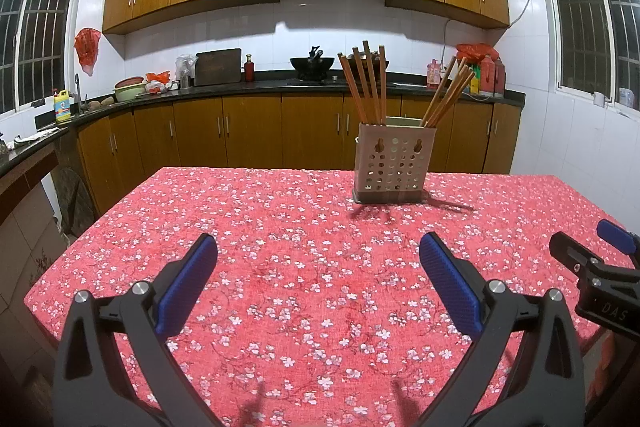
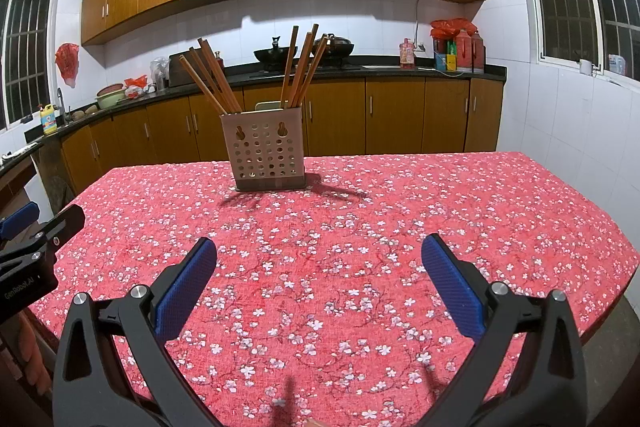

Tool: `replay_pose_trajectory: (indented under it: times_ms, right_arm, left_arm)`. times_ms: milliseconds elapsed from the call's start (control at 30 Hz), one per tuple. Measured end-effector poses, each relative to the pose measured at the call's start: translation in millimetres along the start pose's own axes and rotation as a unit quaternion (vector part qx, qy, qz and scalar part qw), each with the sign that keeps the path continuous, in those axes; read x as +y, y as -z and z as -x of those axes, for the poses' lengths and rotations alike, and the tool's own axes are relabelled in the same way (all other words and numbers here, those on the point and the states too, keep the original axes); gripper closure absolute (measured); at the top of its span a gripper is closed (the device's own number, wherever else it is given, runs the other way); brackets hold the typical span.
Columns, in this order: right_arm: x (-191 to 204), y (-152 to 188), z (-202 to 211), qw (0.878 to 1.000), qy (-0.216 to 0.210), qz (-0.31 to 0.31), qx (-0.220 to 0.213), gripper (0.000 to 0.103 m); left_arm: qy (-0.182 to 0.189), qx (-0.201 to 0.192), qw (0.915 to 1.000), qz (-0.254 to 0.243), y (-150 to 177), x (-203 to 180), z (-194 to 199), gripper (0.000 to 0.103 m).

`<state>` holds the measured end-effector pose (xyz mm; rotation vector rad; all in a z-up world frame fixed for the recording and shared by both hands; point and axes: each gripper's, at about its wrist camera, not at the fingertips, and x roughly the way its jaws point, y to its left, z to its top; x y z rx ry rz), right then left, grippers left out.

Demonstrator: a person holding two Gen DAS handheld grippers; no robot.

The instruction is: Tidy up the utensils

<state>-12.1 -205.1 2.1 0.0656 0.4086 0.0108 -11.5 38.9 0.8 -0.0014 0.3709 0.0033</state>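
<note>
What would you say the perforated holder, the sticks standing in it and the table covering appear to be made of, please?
The holder looks like matte beige plastic on a darker base: smooth moulded walls with round punched holes. The chopsticks appear to be wood or bamboo, reddish-brown and dull; a lacquer coat cannot be ruled out. The tablecloth looks like woven fabric, red with printed white blossoms, showing a coarse weave and no shine.

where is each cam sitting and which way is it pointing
Left wrist: sits on the left gripper, faces across the table toward the kitchen counter; its two blue fingers show spread, with the right gripper at the right edge.
Right wrist: sits on the right gripper, faces the same way; its spread fingers show, with the left gripper at the left edge.
Shared: the chopstick holder, table, counter.
</note>
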Motion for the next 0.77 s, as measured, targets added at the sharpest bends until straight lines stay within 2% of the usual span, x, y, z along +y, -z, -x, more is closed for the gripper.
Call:
replay_pose_trajectory:
  times_ms: [767]
  right_arm:
    - [-0.3, -0.4, -0.5, 1.0, -0.001, -0.001, 0.001, 0.002]
  left_arm:
    - [-0.001, 0.004, 1.0, 0.004, 6.7, 13.7, -4.2, 0.004]
